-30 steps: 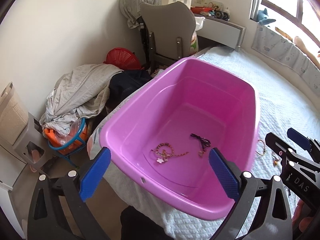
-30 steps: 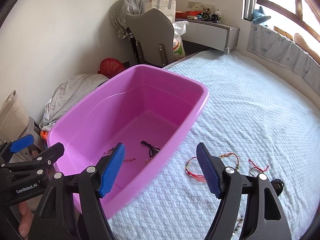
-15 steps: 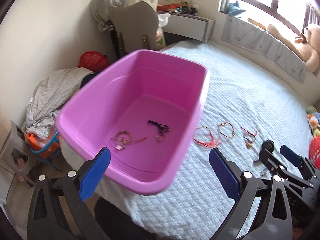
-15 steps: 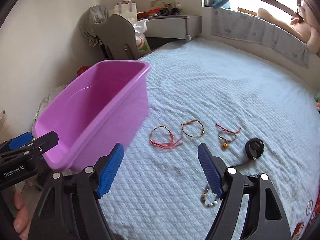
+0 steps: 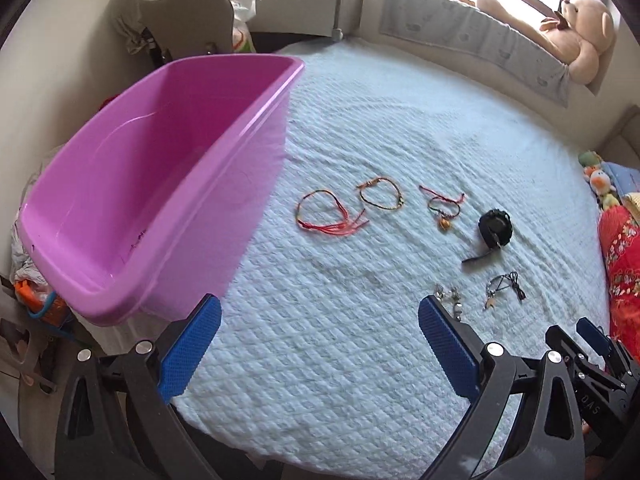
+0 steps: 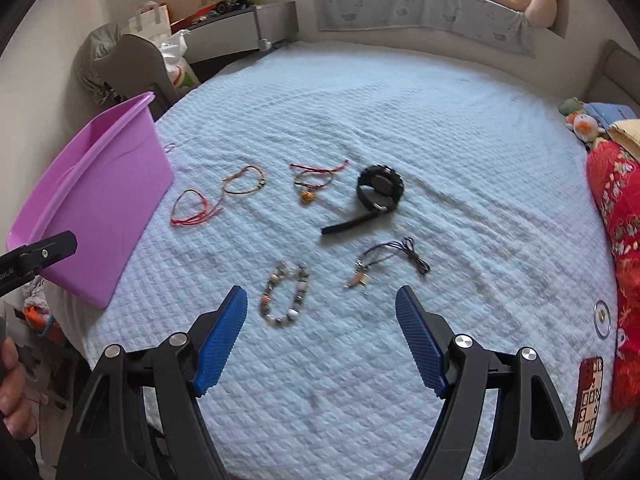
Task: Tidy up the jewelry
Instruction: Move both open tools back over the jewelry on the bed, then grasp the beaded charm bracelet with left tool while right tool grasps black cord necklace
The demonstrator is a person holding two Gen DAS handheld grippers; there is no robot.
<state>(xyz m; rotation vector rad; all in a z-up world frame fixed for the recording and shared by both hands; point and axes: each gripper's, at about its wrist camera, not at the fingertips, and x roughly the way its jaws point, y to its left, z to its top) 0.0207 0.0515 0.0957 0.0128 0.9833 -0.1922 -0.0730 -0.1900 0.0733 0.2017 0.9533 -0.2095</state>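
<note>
A pink tub (image 5: 152, 184) (image 6: 88, 200) stands at the bed's left edge. On the pale blue quilt lie a red cord bracelet (image 5: 324, 216) (image 6: 192, 208), a thin orange bracelet (image 5: 380, 194) (image 6: 244, 180), a red bracelet with an orange charm (image 5: 442, 208) (image 6: 312, 184), a black watch (image 5: 494, 230) (image 6: 376, 192), a dark cord necklace (image 5: 504, 288) (image 6: 384, 260) and a beaded bracelet (image 6: 284, 296). My left gripper (image 5: 320, 344) is open and empty over the quilt's near edge. My right gripper (image 6: 322, 332) is open and empty, just short of the beaded bracelet.
A red floral cushion (image 6: 616, 240) and small plush toys (image 6: 580, 120) lie at the bed's right side. A teddy bear (image 5: 568, 32) sits on the window ledge. A grey chair (image 5: 188, 20) and a laundry pile stand beyond the tub.
Both grippers have swung right, away from the tub's inside, and now face the jewelry on the quilt. Both stay open.
</note>
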